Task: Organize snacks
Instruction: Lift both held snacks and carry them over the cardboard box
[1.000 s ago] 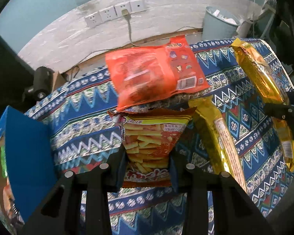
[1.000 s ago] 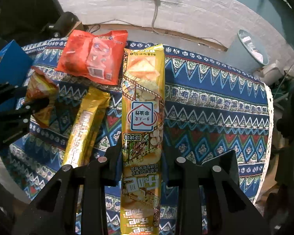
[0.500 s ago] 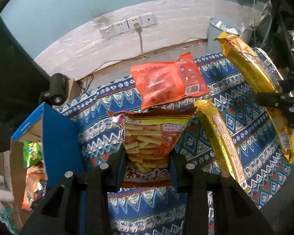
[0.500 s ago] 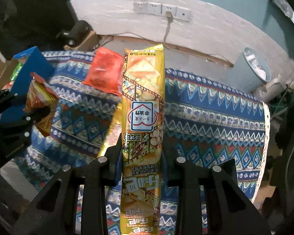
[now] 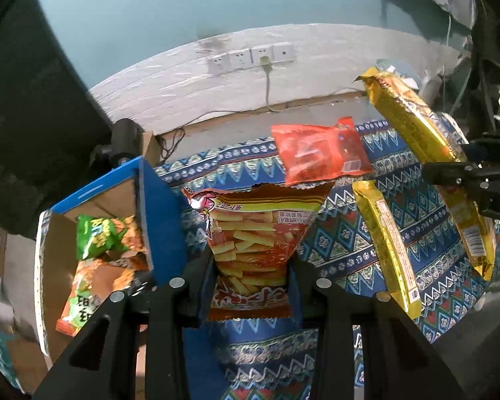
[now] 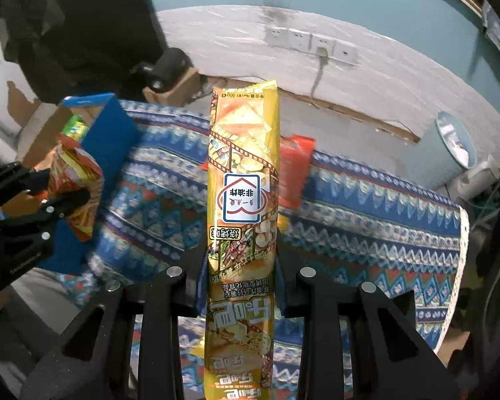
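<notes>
My left gripper [image 5: 251, 276] is shut on an orange bag of fry-shaped snacks [image 5: 256, 233] and holds it above the patterned table, next to the open blue cardboard box [image 5: 160, 220]. That bag also shows in the right wrist view [image 6: 76, 190]. My right gripper [image 6: 241, 280] is shut on a long yellow cracker pack [image 6: 243, 180], held up above the table; it shows at the right of the left wrist view [image 5: 426, 153]. A red snack bag [image 5: 320, 153] and a second yellow pack [image 5: 386, 243] lie on the cloth.
The blue box holds a green snack bag [image 5: 100, 233] and an orange one [image 5: 93, 293]. The table has a blue patterned cloth [image 6: 366, 206]. A grey bin [image 6: 456, 140] stands behind the table on the right. Wall sockets [image 5: 250, 58] with a cable are on the back wall.
Both grippers have risen with their snacks, and the table looks farther below. The left gripper has shifted left, so the inside of the blue box has come into view.
</notes>
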Demonstrator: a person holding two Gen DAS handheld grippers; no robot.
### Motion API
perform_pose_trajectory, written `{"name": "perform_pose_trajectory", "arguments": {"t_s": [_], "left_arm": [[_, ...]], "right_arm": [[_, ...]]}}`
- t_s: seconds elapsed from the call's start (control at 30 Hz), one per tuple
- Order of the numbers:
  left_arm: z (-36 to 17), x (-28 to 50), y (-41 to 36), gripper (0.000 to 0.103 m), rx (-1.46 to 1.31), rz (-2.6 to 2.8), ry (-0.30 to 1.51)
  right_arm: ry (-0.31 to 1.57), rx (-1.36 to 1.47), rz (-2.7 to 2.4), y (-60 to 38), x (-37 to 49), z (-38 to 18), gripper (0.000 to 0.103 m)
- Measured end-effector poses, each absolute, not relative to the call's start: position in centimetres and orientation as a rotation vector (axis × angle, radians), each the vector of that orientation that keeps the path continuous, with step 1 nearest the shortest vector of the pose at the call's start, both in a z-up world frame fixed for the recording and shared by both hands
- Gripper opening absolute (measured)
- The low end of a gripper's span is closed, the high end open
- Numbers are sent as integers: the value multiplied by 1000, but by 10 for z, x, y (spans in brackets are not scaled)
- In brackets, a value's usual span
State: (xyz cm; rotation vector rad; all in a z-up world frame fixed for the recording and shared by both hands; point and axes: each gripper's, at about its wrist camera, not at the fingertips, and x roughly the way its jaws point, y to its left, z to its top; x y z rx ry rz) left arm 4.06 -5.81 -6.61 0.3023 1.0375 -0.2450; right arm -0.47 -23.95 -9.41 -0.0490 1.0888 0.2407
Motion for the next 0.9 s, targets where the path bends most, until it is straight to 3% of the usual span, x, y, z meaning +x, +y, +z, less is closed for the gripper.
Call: {"name": "perform_pose_trajectory", "arguments": {"t_s": [0.43,0.9], "left_arm": [[-28,27,-2,37,304,-164,938],[-21,29,83,37,225,-59,924]], "right_arm": [[1045,-66,379,-162,7,-62,29],[1048,-87,513,-60,34,-48,29]]}}
